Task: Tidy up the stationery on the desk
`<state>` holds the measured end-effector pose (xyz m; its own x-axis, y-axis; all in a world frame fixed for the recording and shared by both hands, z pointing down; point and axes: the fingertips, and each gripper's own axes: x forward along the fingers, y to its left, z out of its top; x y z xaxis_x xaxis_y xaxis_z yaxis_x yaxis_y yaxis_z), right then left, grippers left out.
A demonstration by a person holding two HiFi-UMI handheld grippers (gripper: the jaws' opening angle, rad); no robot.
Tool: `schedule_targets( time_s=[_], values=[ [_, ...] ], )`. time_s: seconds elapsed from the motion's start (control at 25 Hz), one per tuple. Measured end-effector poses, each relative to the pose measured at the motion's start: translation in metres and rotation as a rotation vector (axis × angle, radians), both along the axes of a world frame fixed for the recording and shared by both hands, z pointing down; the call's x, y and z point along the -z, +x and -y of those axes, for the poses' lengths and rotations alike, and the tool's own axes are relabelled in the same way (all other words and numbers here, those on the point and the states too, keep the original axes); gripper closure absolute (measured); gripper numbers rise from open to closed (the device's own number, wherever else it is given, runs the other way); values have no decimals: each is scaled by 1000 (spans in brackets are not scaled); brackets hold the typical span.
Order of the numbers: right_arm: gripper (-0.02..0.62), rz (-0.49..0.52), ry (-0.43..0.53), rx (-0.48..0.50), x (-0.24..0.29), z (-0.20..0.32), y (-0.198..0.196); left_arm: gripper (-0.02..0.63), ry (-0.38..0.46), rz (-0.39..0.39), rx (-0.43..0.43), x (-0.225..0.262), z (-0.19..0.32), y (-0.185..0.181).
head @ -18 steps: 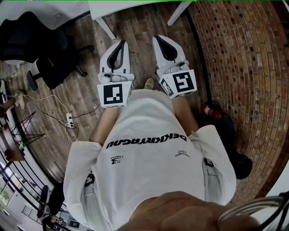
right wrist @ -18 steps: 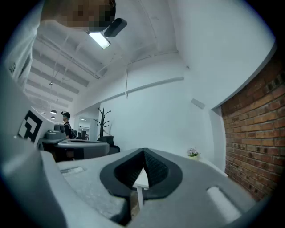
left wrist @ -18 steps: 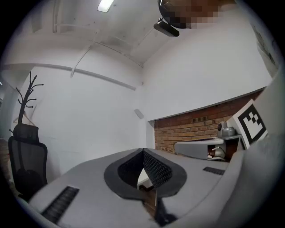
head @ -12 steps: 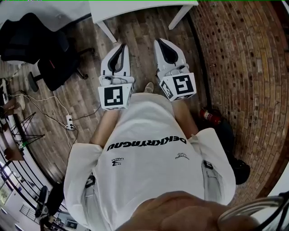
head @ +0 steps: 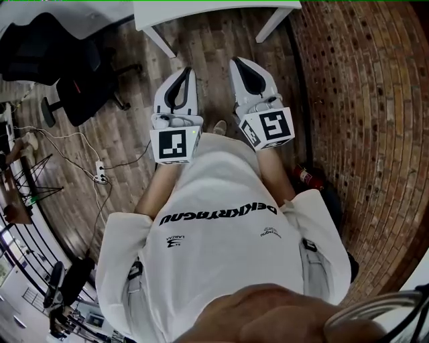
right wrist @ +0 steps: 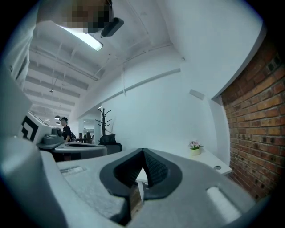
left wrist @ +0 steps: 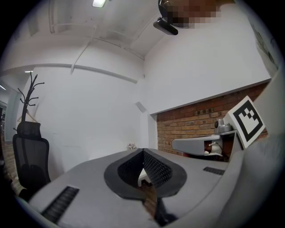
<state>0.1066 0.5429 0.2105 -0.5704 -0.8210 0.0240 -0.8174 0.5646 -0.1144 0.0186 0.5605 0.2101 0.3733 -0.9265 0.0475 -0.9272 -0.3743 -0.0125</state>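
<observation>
No stationery shows in any view. Both grippers are held side by side in front of the person's white shirt, above the wooden floor. My left gripper is shut with nothing between its jaws, and in its own view the ribbed pads meet at the tip. My right gripper is likewise shut and empty, its pads closed together. A white desk lies ahead at the top of the head view, only its near edge and legs showing. In the right gripper view the desk carries a small potted plant.
A black office chair stands ahead on the left. A brick wall runs along the right, with a red fire extinguisher at its foot. A power strip and cables lie on the floor at left. A coat rack stands by the white wall.
Both grippers stay shut and have shifted slightly lower and rightward in the head view. The desk's legs show a little more.
</observation>
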Motion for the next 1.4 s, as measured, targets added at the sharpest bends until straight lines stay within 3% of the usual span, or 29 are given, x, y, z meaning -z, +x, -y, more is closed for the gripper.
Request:
schedule_targets(
  time_s=[0.24,0.48,0.8,1.4],
  values=[
    [597,-6,-24,-5,-13,22,8,607,-36,5,26,-16,17,3],
    [598,-30,-23,9,-23,70,-5,607,-49,-13,28,-32,69,-4],
    [597,-58,-23,13,-21,188,-26,607,-54,-44,23,-29,190,-22],
    [598,-67,-65,-50,-3,422,-96,607,-101,-56,-37,-13,426,-97]
  ],
)
